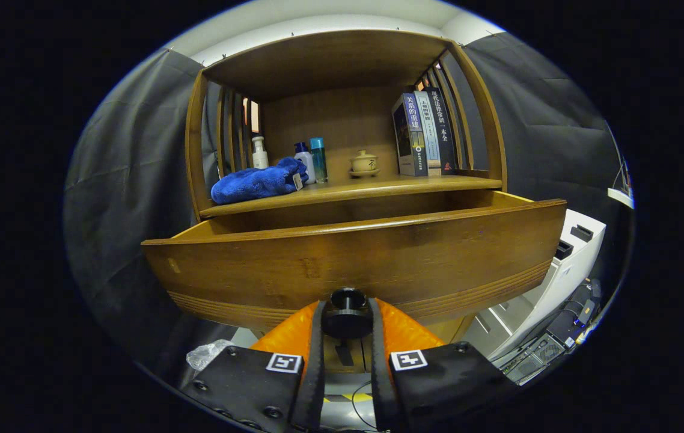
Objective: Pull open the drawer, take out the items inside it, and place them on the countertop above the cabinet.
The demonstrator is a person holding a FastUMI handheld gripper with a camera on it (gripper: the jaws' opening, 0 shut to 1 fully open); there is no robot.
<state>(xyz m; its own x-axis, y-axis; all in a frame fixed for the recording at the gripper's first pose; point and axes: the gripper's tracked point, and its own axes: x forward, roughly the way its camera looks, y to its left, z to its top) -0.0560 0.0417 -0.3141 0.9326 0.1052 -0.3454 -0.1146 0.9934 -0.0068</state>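
Observation:
A wooden cabinet's drawer stands pulled out toward me, its broad front panel filling the view just beyond my fingers. My gripper is shut on the drawer's round dark knob, one finger pressing each side. The drawer's inside is hidden behind its front panel. Above it runs the countertop, carrying a blue cloth at its left end.
On the countertop stand a white bottle, two more bottles, a small lidded cup on a saucer and upright books. A white unit stands to the right of the drawer. A crumpled clear bag lies low left.

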